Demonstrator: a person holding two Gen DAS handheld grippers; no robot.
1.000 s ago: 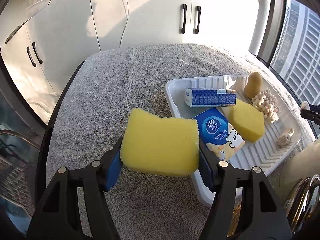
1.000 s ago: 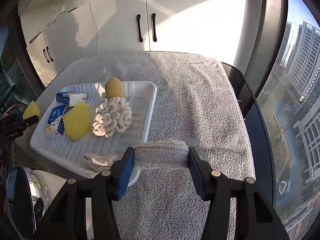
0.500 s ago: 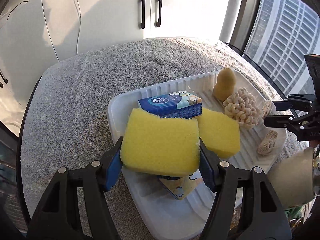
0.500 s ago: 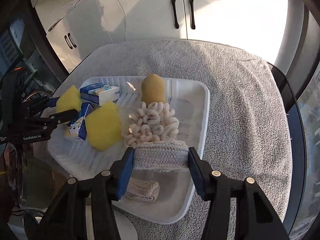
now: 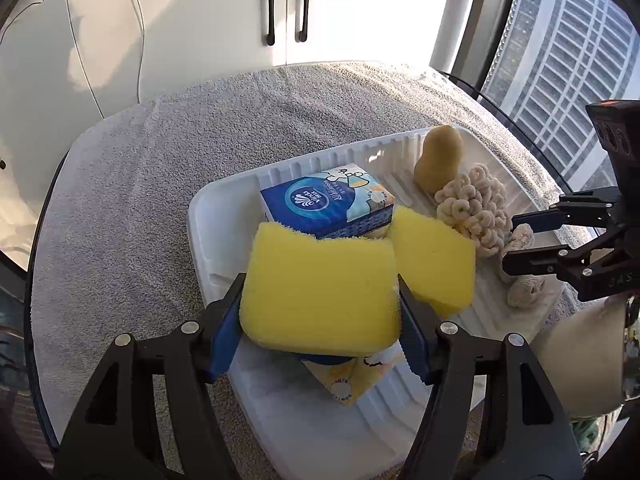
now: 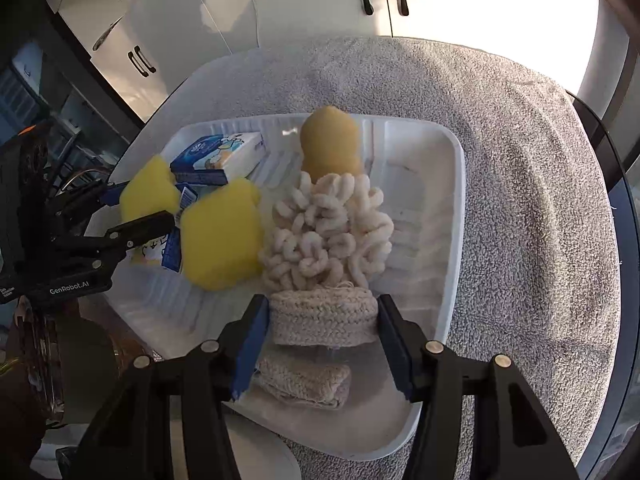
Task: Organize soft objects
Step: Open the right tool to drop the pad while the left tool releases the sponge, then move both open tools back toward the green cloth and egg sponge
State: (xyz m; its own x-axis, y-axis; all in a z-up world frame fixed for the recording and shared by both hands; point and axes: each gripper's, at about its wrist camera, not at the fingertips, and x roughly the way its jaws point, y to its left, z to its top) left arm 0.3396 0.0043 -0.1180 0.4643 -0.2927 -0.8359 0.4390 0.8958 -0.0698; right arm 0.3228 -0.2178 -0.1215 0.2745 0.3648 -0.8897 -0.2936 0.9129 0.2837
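My left gripper (image 5: 319,308) is shut on a yellow sponge (image 5: 320,280) and holds it over the near end of the white tray (image 5: 200,240), above a tissue pack (image 5: 352,376). A second tissue pack (image 5: 324,204) and another yellow sponge (image 5: 436,256) lie in the tray. My right gripper (image 6: 322,316) has a cream knitted pad (image 6: 324,320) between its pads, which touch its ends; its jaws are opening. It hangs low over the tray's near end, above a second knitted pad (image 6: 304,380). A loopy cream scrubber (image 6: 324,232) and a tan rounded sponge (image 6: 330,144) sit beyond.
A grey towel (image 6: 520,200) covers the table under the tray. White cabinets (image 5: 280,0) stand behind and a window (image 5: 560,60) runs along the right. A cream sleeve (image 5: 576,352) shows behind the right gripper. The table edge lies close below the tray.
Both grippers have come in over the tray. The left carried its sponge from the towel to above the tissue packs; the right brought the knitted pad down over the tray's near end.
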